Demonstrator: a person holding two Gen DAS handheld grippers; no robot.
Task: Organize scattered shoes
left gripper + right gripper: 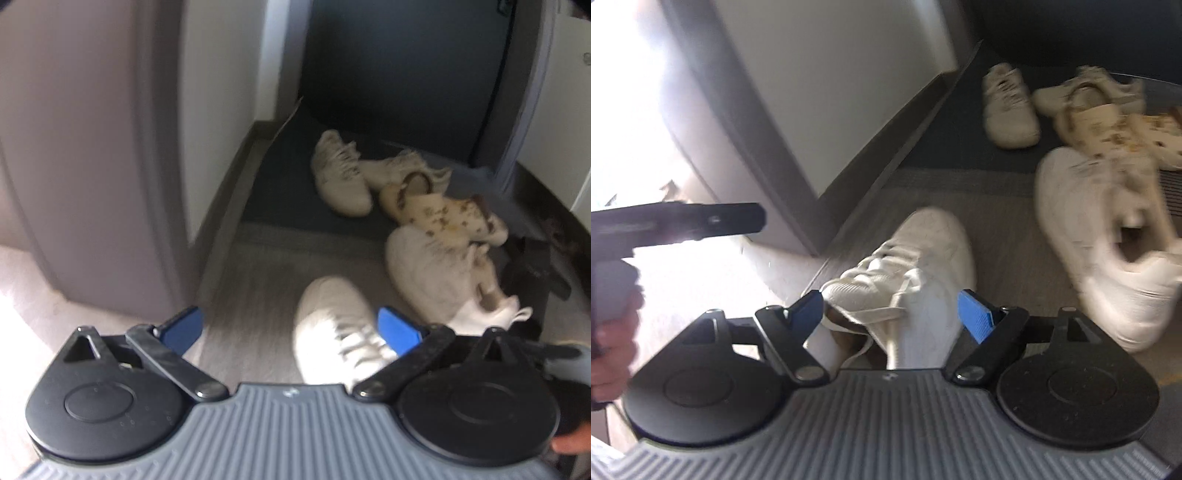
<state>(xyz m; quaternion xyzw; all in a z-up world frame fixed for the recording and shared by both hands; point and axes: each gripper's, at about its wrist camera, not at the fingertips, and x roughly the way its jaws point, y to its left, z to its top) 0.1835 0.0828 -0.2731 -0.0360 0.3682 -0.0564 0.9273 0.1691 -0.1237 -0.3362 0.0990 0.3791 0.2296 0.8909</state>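
The right gripper (892,314) is held with jaws spread, a white sneaker (908,273) lying between them, ungripped. The left gripper (290,330) is likewise held wide apart, nothing clamped.

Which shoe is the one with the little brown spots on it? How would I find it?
Start at the dark mat by the doorway, where the shoes lie in a heap. The spotted shoe lies on top, at the mat's front edge, leaning on a plain white sneaker. It alone is cream with brown speckles; the others are plain.
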